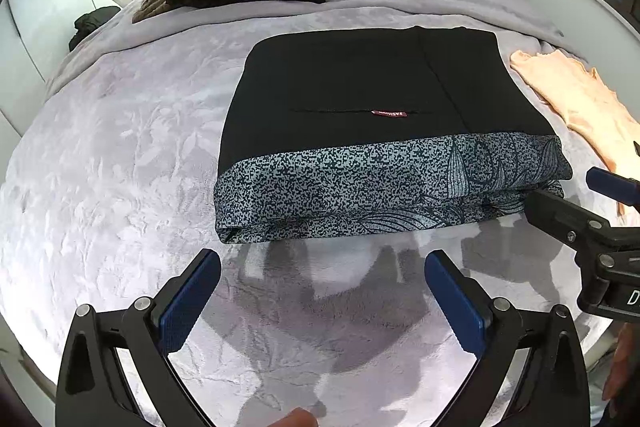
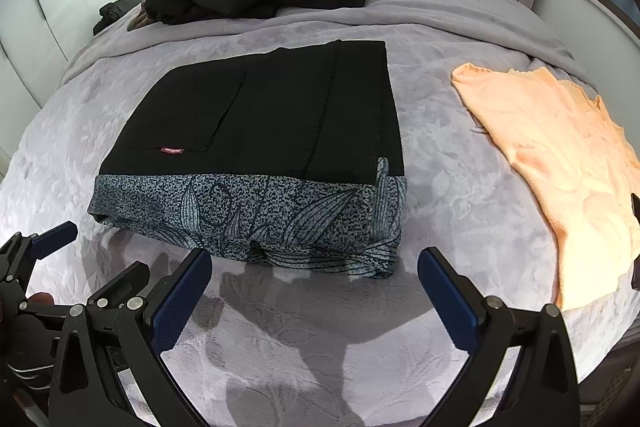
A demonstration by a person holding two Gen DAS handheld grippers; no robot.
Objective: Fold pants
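Left wrist view: both tongs (image 1: 322, 297) (image 2: 314, 293) gape empty before folded pants (image 1: 360, 99) tagged "FASHION" (image 1: 389, 113).

Both cameras sit low over the near edge of the bed (image 1: 120, 131), side by side, looking across it toward the pillows. The left one is close to the folded pants (image 1: 360, 99). Both see the pants and the peach cloth (image 2: 560, 155).
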